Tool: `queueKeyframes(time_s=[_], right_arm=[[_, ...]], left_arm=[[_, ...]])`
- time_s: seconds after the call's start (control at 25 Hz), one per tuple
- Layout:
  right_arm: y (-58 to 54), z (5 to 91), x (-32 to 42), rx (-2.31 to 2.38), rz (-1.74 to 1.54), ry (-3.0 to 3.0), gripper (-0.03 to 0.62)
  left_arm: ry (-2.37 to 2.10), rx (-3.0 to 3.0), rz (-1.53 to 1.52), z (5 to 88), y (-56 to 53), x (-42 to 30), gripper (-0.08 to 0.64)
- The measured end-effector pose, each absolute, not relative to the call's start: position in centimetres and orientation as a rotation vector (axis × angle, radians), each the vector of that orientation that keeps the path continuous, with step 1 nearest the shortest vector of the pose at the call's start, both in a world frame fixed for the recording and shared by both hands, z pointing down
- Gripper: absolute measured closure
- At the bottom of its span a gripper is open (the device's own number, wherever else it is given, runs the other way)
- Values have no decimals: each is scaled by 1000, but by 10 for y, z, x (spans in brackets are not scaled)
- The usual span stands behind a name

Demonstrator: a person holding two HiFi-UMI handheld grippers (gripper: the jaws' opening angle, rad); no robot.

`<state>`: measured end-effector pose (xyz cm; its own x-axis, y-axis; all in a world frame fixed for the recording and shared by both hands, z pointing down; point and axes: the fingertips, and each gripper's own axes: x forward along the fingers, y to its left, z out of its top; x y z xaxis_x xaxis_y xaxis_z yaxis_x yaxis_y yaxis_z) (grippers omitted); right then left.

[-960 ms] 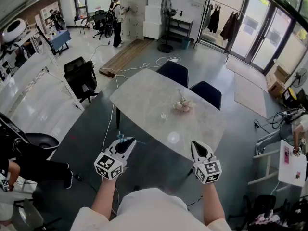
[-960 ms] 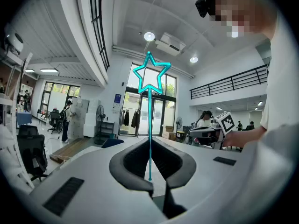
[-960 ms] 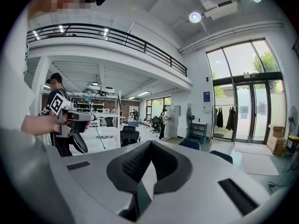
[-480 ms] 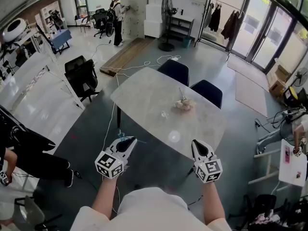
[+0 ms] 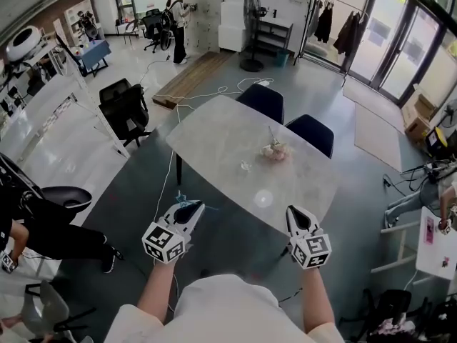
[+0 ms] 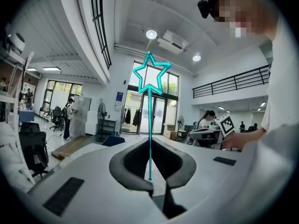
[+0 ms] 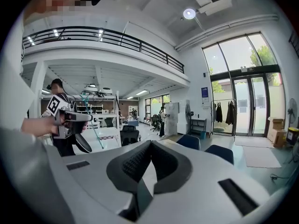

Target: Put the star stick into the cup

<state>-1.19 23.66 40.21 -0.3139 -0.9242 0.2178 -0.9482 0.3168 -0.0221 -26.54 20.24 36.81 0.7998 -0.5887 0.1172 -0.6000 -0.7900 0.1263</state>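
Grey table [image 5: 214, 138] ahead, two dark chairs [image 5: 261, 103] at its far side. Left gripper [image 5: 190, 209] held short of the table's near edge, jaws closed on the teal star stick [image 6: 150, 125], which stands upright, star on top. Right gripper [image 5: 296, 214] level with it, jaws together, nothing between them. Pale cup [image 5: 262, 199] on the table by the near edge, well apart from the stick.

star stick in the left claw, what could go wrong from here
1. The left claw pinches the thin teal star-topped stick only at its very bottom end, so it may tilt or slip while being carried.
2. The small pinkish cluster on the pale oval table ahead could be knocked when the stick comes down.
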Motion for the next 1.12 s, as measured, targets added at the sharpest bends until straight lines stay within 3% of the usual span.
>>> queueKeyframes(time_s=[0.52,1.12], right_arm=[[234,428,47,1670,279,-2464,584],[202,456,63,1593,366,-2516,584]], left_arm=[[-1035,2781,97,381,207,-209,532],[-1116,2717,110,399,187,-187,532]])
